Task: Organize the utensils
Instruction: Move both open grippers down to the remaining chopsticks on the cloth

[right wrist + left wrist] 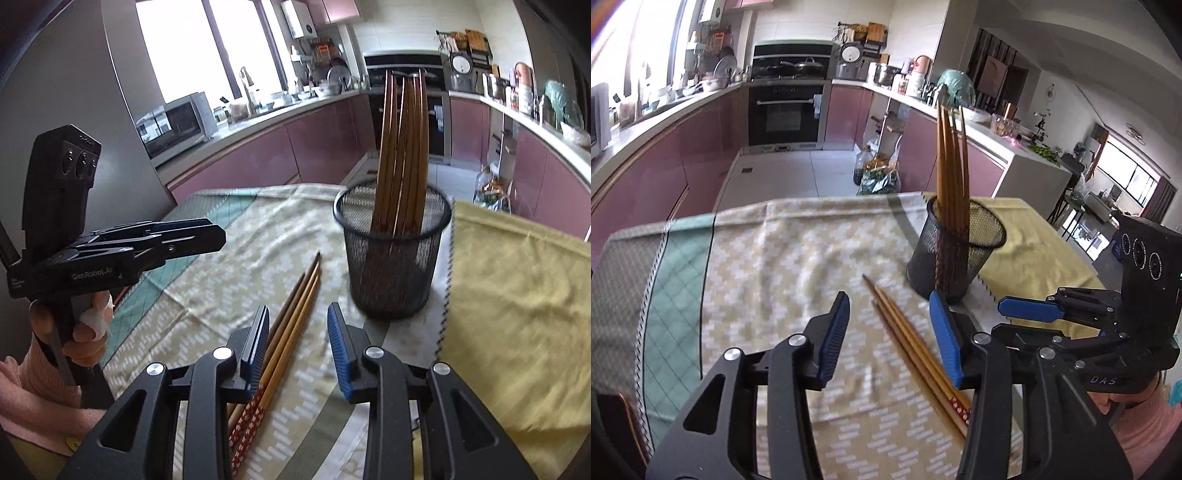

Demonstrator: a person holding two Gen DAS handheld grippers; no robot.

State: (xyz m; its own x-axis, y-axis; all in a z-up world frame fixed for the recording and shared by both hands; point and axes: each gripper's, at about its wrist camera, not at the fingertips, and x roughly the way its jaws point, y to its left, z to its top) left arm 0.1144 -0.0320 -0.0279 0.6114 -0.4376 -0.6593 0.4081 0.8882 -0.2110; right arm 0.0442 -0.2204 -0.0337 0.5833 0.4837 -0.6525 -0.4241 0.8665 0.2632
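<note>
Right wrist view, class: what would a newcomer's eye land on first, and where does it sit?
The black mesh cup stands upright on the table's patterned cloth, a bundle of standing chopsticks rising from it. In front, loose chopsticks lie flat on the cloth, running toward the right gripper, whose blue-padded jaws are open. The left gripper is open over them too.

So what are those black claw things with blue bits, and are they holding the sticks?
They are grabbing tools a person holds, one in each hand. Each carries a camera looking along its fingers, so one picture comes from the left gripper and the other from the right gripper. Both stand open and hold nothing. On the patterned cloth lie a few loose chopsticks. More chopsticks stand in a black mesh cup. A yellow cloth lies beside it.
</note>
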